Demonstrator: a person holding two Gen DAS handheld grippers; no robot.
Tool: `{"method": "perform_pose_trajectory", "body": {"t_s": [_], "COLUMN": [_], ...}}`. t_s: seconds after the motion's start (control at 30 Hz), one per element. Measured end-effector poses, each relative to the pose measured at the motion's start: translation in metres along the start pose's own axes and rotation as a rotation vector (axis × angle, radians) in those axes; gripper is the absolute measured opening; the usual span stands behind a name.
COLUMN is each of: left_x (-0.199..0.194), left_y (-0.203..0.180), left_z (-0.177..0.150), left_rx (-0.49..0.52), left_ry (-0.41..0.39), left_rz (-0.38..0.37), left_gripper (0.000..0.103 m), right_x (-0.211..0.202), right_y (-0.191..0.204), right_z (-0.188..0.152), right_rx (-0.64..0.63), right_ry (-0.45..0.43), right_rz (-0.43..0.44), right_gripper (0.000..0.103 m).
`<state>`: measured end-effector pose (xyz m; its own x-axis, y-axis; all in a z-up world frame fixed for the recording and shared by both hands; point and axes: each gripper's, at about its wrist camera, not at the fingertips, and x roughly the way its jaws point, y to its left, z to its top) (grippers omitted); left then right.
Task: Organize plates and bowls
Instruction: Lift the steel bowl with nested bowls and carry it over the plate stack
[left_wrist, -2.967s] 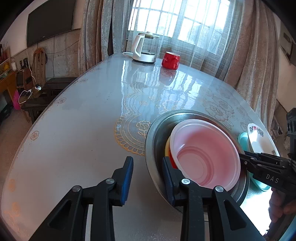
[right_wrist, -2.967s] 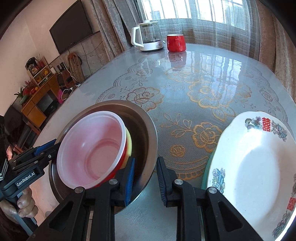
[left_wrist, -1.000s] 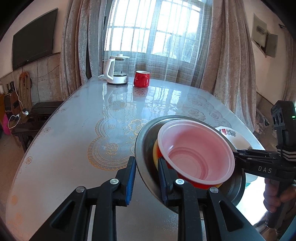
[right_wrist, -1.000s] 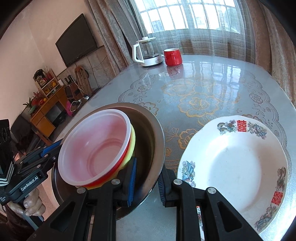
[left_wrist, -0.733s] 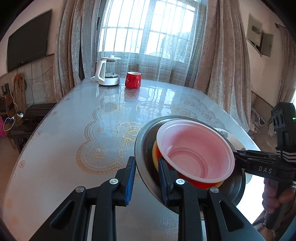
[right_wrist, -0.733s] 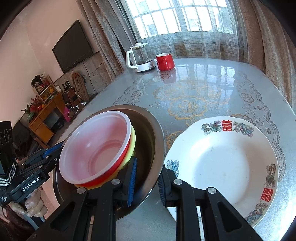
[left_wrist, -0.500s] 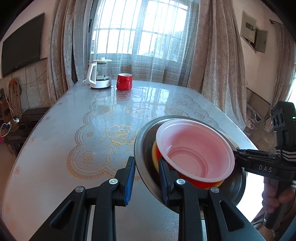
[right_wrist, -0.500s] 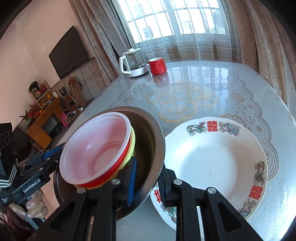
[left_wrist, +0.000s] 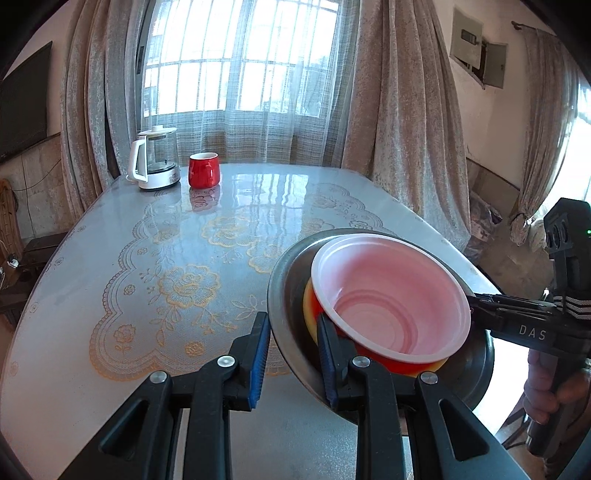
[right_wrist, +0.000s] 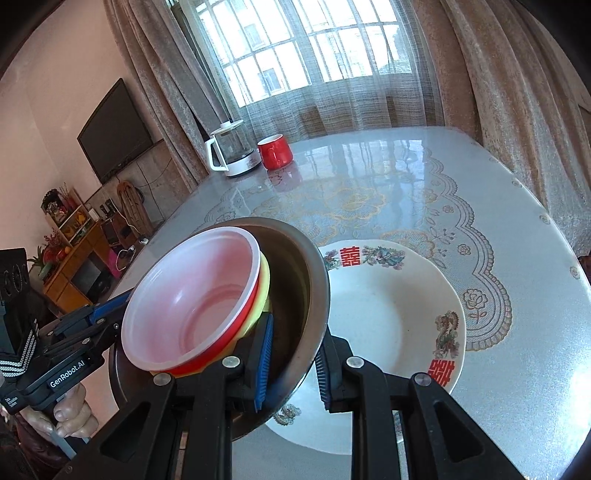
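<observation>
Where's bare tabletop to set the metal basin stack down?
Bare: the broad lace-patterned stretch of table between the kettle and red mug at the far end and the metal basin. Crowded: the near right, where the white plate lies partly under the basin.

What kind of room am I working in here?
Most likely a home living or dining room: a dining table with a lace-pattern cover, a wall-mounted TV, and a glass kettle beside a red mug near the curtained window.

Metal basin (right_wrist: 312, 295), dull sheen; translucent plastic bowl (right_wrist: 199, 295); glazed ceramic plate (right_wrist: 388, 317); glossy table (left_wrist: 258, 199) over lace cloth.
</observation>
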<state>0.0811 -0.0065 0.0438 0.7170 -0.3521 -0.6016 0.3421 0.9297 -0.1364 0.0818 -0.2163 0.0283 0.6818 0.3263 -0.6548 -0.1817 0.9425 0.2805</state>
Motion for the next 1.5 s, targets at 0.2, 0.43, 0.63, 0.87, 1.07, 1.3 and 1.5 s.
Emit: {"method": "perform_pose_trajectory", "body": {"t_s": [0.2,0.43,0.63,0.87,1.07,1.3,1.5], "left_x": [0.016,0.040,0.056,0.070,0.081,0.087,0.089], "left_y": [-0.028,-0.051,-0.056,-0.052,-0.052,-0.053,-0.052], "left_z": [0.016,0.019,0.013,0.004,-0.002,-0.005,-0.004], "left_rx": [0.035,0.051,0.053,0.040,0.047,0.067,0.070], "left_ry": [0.007,0.044,0.076,0.115,0.137,0.138,0.137], "left_rz": [-0.055,-0.088,-0.073,-0.062,-0.051,-0.040,-0.044], "left_gripper": [0.025,0.025,0.025,0.025,0.025,0.025,0.025], "right_x": [-0.018,-0.023,-0.010,0.007,0.014,0.021,0.022], "right_y": [-0.027,-0.057,-0.071,-0.078,-0.081,-0.084,-0.084], "right_z": [0.004,0.003,0.000,-0.004,-0.007,-0.008,-0.007], "right_rx": [0.049,0.093,0.107,0.108,0.109,0.107,0.105], "right_ry": [-0.035,-0.034,-0.001,0.036,0.049,0.060,0.060], "right_rz": [-0.047,-0.094,-0.108,-0.110,-0.119,-0.141,-0.154], "right_gripper": [0.022,0.022,0.022,0.022,0.022,0.022,0.022]}}
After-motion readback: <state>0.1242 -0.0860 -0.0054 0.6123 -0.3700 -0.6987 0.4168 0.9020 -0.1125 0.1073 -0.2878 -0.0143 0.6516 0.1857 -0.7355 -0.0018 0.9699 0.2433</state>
